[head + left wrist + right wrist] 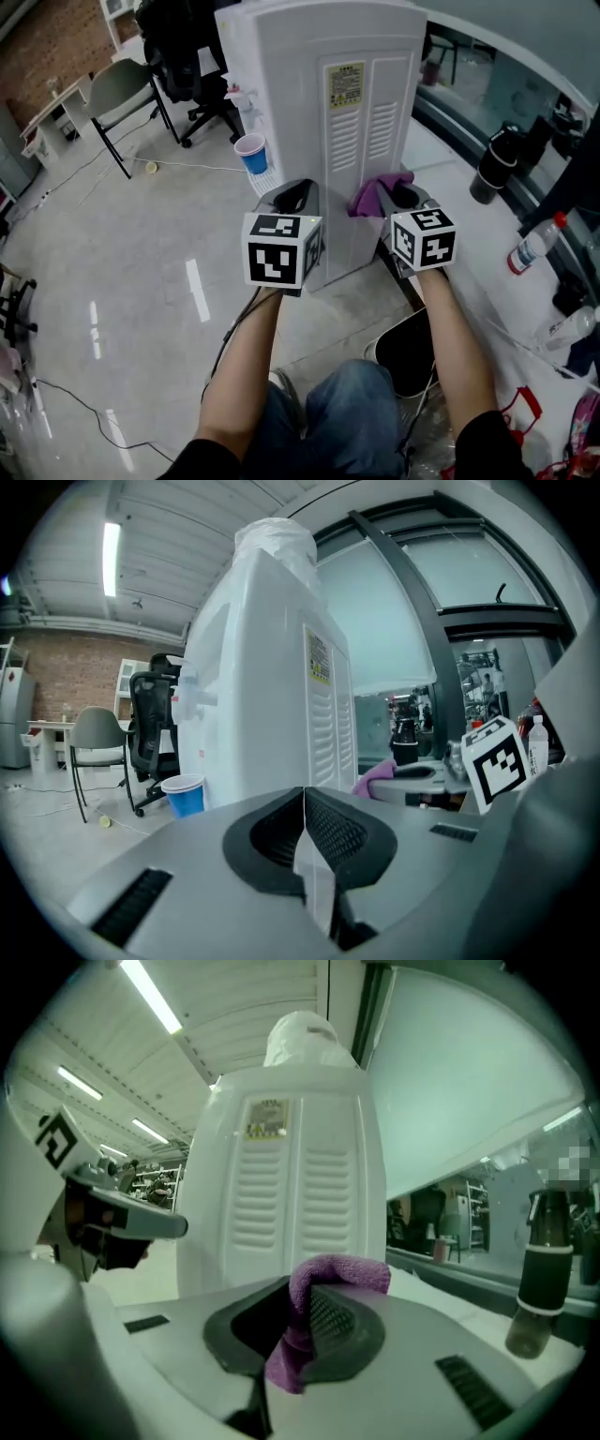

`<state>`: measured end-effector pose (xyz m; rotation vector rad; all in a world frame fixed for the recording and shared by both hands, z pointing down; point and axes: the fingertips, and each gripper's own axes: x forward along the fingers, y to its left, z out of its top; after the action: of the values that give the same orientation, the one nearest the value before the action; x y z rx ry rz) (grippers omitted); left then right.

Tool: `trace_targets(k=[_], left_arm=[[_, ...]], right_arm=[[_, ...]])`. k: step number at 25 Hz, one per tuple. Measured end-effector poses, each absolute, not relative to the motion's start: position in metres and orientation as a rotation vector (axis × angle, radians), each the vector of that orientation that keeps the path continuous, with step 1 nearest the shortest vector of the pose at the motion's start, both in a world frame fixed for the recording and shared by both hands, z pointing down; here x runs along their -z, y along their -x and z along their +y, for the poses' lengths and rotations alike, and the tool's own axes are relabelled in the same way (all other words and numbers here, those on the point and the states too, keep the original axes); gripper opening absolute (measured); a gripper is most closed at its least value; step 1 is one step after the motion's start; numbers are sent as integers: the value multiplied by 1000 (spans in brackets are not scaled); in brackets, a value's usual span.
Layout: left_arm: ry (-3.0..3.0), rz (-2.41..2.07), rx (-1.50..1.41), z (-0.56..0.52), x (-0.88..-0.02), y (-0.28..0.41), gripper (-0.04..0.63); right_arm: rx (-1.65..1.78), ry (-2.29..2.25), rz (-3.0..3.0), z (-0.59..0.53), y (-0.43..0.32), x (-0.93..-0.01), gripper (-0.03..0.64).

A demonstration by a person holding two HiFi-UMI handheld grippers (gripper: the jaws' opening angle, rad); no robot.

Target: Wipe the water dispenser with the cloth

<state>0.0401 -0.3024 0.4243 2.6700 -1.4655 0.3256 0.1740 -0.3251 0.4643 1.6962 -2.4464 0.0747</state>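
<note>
The white water dispenser (pixel 328 103) stands on the floor with its vented back panel and yellow label toward me; it also fills the left gripper view (pixel 272 686) and the right gripper view (pixel 291 1176). My right gripper (pixel 394 195) is shut on a purple cloth (pixel 375 192), held close to the lower back panel; the cloth (pixel 319 1307) drapes over the jaws. My left gripper (pixel 295 195) is shut with nothing in it, its jaws pressed together (pixel 302 832), near the dispenser's left rear corner.
A blue cup (pixel 251 153) sits by the dispenser's tap side. Office chairs (pixel 187 66) stand on the shiny floor behind. Dark flasks (pixel 492 164) and plastic bottles (pixel 534 244) line a ledge at right. A black seat (pixel 408 352) lies below my right arm.
</note>
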Motion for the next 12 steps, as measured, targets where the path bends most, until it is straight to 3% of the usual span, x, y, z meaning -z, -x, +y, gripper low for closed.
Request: trace_targets(k=[12], left_arm=[[-2668,-1484,-311,-295,-401,-24,28]], right_arm=[[290,-1683,-2565,-301,-148,-295,32]])
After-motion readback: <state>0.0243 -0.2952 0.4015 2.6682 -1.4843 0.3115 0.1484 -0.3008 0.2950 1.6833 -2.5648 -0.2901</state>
